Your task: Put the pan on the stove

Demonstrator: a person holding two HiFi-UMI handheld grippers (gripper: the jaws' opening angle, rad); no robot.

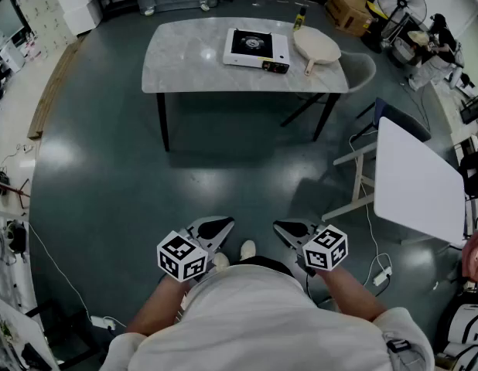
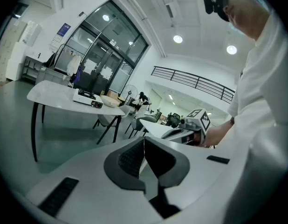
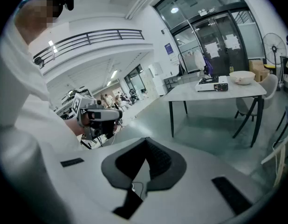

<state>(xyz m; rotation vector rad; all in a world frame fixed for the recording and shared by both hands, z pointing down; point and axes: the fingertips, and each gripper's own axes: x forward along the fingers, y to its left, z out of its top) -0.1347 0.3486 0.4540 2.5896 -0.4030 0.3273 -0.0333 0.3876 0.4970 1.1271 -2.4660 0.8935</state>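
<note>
A white portable stove [image 1: 256, 50] sits on a grey marble-topped table [image 1: 185, 60] far ahead of me. To its right on the same table lies a cream pan [image 1: 316, 46], handle toward me. Both grippers hang close to my body, well short of the table. My left gripper [image 1: 223, 224] is shut and empty, and so is my right gripper [image 1: 281, 226]. The left gripper view shows its jaws [image 2: 144, 141] closed, with the stove [image 2: 90, 99] and pan [image 2: 109, 101] distant. In the right gripper view the jaws [image 3: 146, 141] meet, and the stove [image 3: 211, 85] and pan [image 3: 242, 77] are far off.
Dark floor lies between me and the table. A white tilted tabletop [image 1: 417, 180] stands at the right, with a cable and plug on the floor near it. A grey chair [image 1: 363, 68] is at the table's right end. A yellow bottle [image 1: 299, 18] stands behind the pan.
</note>
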